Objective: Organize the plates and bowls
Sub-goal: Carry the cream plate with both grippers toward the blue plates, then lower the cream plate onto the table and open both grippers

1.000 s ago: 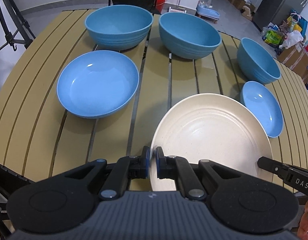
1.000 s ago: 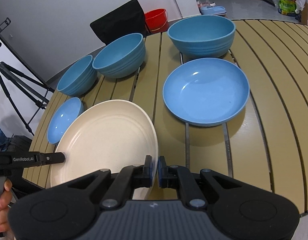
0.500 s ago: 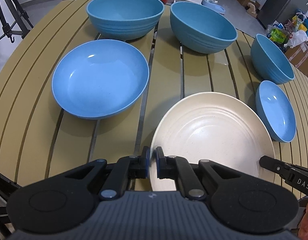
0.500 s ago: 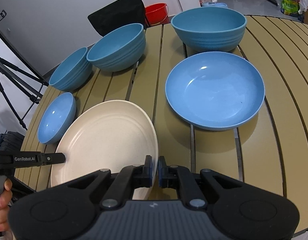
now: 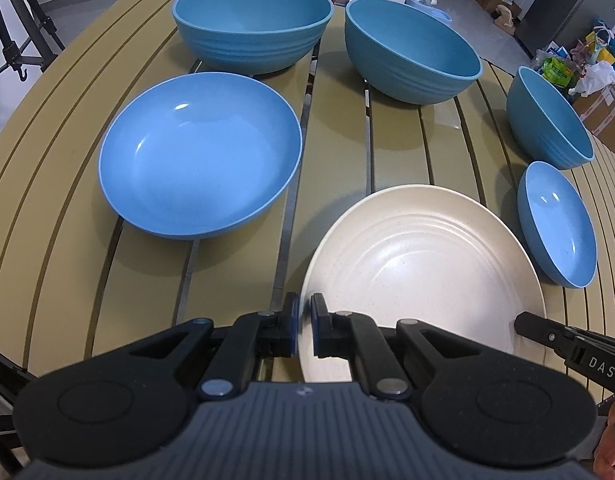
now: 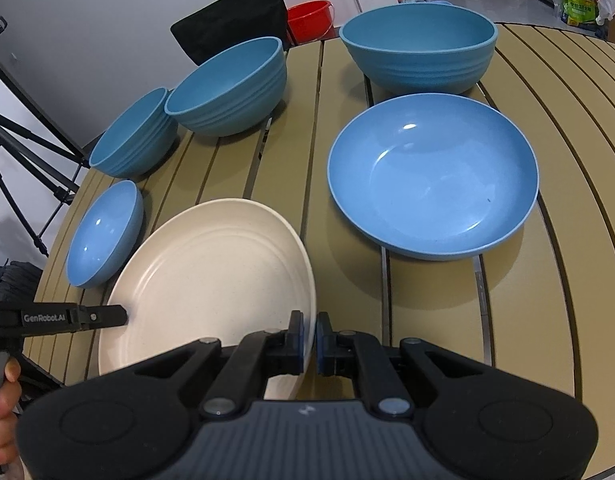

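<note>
A cream plate (image 5: 423, 268) (image 6: 211, 276) is held above the slatted table between both grippers. My left gripper (image 5: 303, 330) is shut on its one rim and my right gripper (image 6: 310, 338) is shut on the opposite rim. A wide shallow blue plate (image 5: 199, 152) (image 6: 431, 176) lies beyond. Two large blue bowls (image 5: 251, 16) (image 5: 411, 52) stand at the back. A medium blue bowl (image 5: 547, 116) and a small blue dish (image 5: 555, 224) sit beside the cream plate.
The tan slatted table (image 5: 331, 152) curves away at its edges. A tripod (image 6: 23, 160), a black chair back (image 6: 231, 20) and a red bucket (image 6: 307, 16) stand beyond the table. Boxes and bags (image 5: 579, 60) lie on the floor.
Both grippers have moved forward with the cream plate toward the wide blue plate; the bowls appear closer and larger. Both grips are unchanged.
</note>
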Motion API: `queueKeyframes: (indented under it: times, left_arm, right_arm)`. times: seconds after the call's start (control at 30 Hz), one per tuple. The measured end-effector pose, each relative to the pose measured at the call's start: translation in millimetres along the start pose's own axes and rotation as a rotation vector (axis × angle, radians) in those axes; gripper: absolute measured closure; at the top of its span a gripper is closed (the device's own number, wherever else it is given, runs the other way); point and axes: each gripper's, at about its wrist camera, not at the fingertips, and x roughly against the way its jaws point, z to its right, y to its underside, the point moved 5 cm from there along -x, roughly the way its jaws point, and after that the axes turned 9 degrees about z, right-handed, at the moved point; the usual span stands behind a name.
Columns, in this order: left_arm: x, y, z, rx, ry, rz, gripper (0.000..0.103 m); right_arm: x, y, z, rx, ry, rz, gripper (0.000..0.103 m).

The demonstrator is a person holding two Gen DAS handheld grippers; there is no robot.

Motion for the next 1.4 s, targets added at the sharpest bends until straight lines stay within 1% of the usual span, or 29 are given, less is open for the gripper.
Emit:
queueKeyframes:
  times: [0.4, 0.53, 0.63, 0.67, 0.7, 0.73, 0.77, 0.8, 0.83, 0.87, 0.9, 0.93, 1.0, 1.07, 1.1, 1.13, 1.4]
  left_arm:
    - [-0.7, 0.7, -0.3, 0.005, 0.003, 0.004, 0.096]
    - [1.4, -0.2, 2.2, -0.002, 0.013, 0.011, 0.094]
    - [3.4, -0.8, 2.8, -0.006, 0.014, 0.016, 0.089]
    - [4.3, -1.1, 2.5, -0.006, 0.013, 0.019, 0.081]
    - [5.2, -1.5, 2.5, -0.006, 0.014, 0.024, 0.072]
    - [6.8, -2.0, 2.8, -0.009, 0.016, 0.031, 0.069]
    - [8.1, -2.5, 2.9, -0.013, 0.016, 0.037, 0.061]
    - [9.9, -2.9, 3.4, -0.017, 0.016, 0.042, 0.05]
    - [11.7, -3.3, 4.0, -0.021, 0.017, 0.048, 0.044]
    - [13.4, -3.4, 4.2, -0.024, 0.019, 0.055, 0.033]
    - [15.6, -3.6, 5.0, -0.03, 0.023, 0.062, 0.027]
    - [17.2, -4.1, 5.4, -0.035, 0.023, 0.067, 0.018]
    - [22.7, -4.3, 7.4, -0.053, 0.021, 0.085, 0.007]
    - [27.4, -4.0, 8.9, -0.059, 0.026, 0.1, 0.0]
    - [29.8, -3.8, 9.4, -0.06, 0.03, 0.107, 0.0]
    - [31.5, -3.4, 9.9, -0.062, 0.031, 0.107, 0.0]
    - [38.1, -0.8, 9.8, -0.064, 0.029, 0.112, 0.0]
  right_arm:
    - [-2.8, 1.3, -0.3, 0.002, 0.007, -0.006, 0.096]
    - [-4.0, 1.8, 0.5, -0.002, 0.006, -0.013, 0.092]
    - [-1.8, 2.1, 0.5, 0.003, 0.006, -0.005, 0.082]
    - [-0.7, 1.8, 0.6, 0.004, 0.007, -0.002, 0.08]
    - [0.2, 1.7, 0.5, 0.005, 0.005, 0.0, 0.073]
    - [1.1, 1.3, 0.3, 0.006, 0.004, 0.003, 0.062]
    - [2.1, 0.7, 0.1, 0.008, 0.005, 0.007, 0.056]
    - [3.3, 0.4, -0.3, 0.013, 0.005, 0.012, 0.046]
    - [4.0, -0.2, -1.0, 0.017, 0.005, 0.014, 0.039]
    - [5.0, -0.6, -1.5, 0.02, 0.003, 0.016, 0.035]
    - [5.9, -1.0, -2.1, 0.023, 0.001, 0.016, 0.025]
    - [6.8, -1.3, -3.0, 0.028, -0.001, 0.018, 0.015]
    - [9.8, -1.1, -5.0, 0.037, -0.006, 0.021, 0.01]
    - [12.3, -0.9, -6.8, 0.043, -0.006, 0.019, 0.007]
    - [13.4, -0.9, -7.2, 0.046, -0.002, 0.019, 0.002]
    - [14.5, -0.7, -7.6, 0.048, 0.0, 0.019, 0.0]
    - [21.0, -0.9, -8.9, 0.06, 0.014, 0.019, 0.0]
